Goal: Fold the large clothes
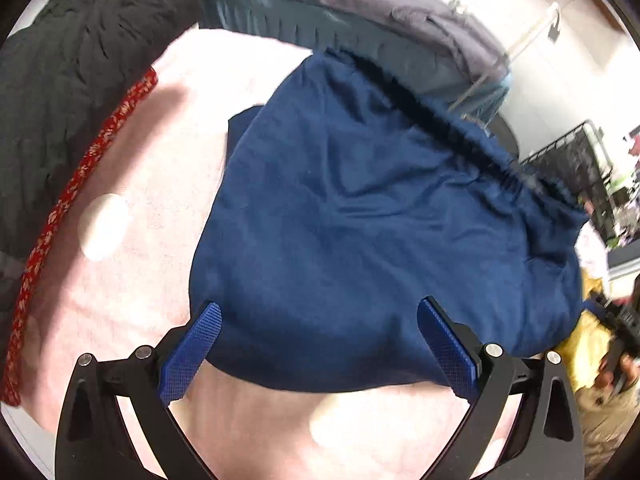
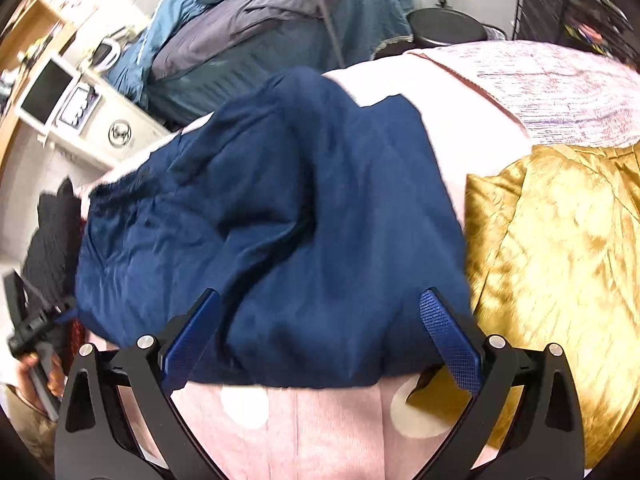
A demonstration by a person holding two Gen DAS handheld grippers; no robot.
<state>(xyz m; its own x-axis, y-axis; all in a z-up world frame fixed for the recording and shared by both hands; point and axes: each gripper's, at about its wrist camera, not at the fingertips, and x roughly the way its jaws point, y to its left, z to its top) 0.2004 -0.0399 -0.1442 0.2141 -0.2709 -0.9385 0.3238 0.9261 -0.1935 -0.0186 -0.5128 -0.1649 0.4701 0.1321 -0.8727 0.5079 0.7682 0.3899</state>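
On the pink bedspread the navy garment lies bunched, part folded, gold cloth beside it; your left gripper and right gripper hover spread and empty, so next likely pinch its near edge.

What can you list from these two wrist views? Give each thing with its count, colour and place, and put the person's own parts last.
navy garment: one, dark blue, lying bunched on the pink cover, between both claws
pink cover: one, pale pink with white dots, spread under the garment
gold cloth: one, shiny yellow-gold, right of the garment
black garment: one, black, heaped left of the pink cover
red patterned cloth: one, red, along the black garment's edge
grey-blue bedding: one heap, behind
left claw: one, black with blue pads, open
right claw: one, black with blue pads, open
hand: one, gripping the left claw's handle
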